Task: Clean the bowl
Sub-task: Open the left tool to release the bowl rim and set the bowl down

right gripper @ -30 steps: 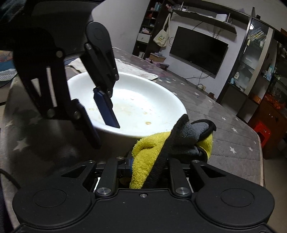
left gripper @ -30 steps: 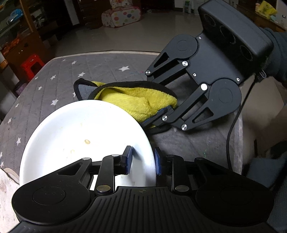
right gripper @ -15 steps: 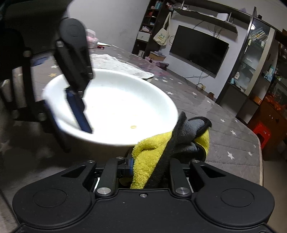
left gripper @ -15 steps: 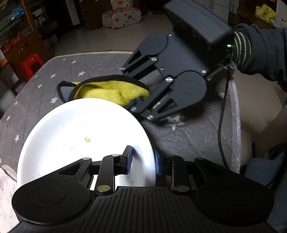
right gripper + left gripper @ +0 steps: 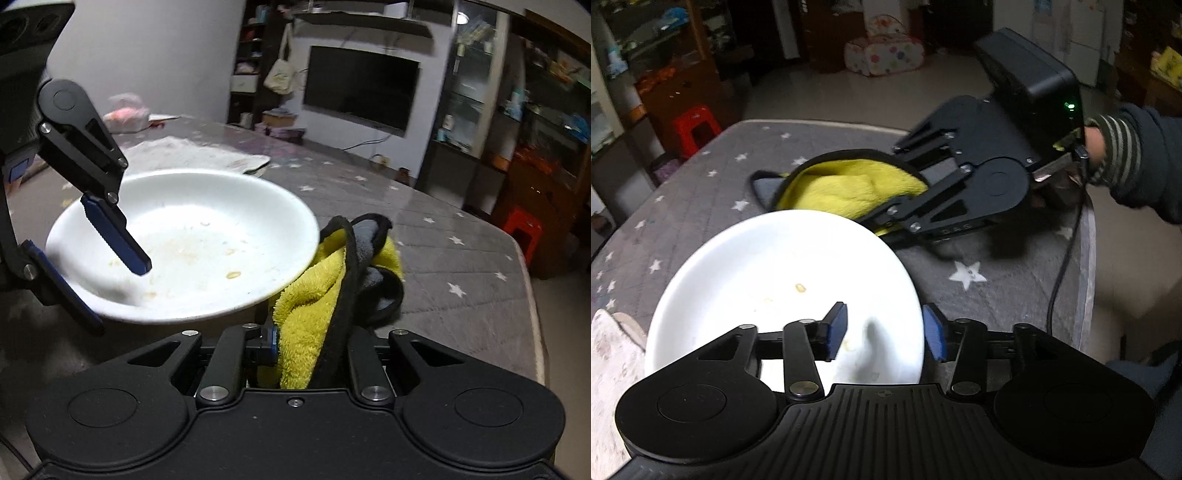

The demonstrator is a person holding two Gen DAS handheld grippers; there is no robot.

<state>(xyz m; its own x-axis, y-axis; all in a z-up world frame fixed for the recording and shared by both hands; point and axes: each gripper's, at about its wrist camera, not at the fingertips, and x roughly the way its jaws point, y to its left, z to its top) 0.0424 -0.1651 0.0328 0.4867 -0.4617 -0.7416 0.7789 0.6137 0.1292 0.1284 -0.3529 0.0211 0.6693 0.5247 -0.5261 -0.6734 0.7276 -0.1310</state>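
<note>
A white bowl (image 5: 775,277) with crumbs and smears inside sits on the grey star-patterned table cover (image 5: 979,295). My left gripper (image 5: 884,334) straddles the bowl's near right rim. Its jaws are opening: the blue pads stand apart, one inside the bowl and one outside, neither pressing on the rim. From the right wrist view the bowl (image 5: 192,236) and the left gripper (image 5: 117,295) show at the left. My right gripper (image 5: 310,343) is shut on a yellow and grey cloth (image 5: 306,295), bunched just beyond the bowl's edge. In the left wrist view, that right gripper (image 5: 901,184) and cloth (image 5: 849,188) lie behind the bowl.
A pale patterned mat (image 5: 192,155) lies on the table beyond the bowl. A person's striped sleeve (image 5: 1137,158) and a black cable (image 5: 1060,273) hang at the table's right edge. A red stool (image 5: 694,129) stands on the floor past the far edge.
My left gripper's pads have spread apart and let go of the bowl's rim. The right gripper has rolled and shifted with the cloth still in it, staying behind the bowl.
</note>
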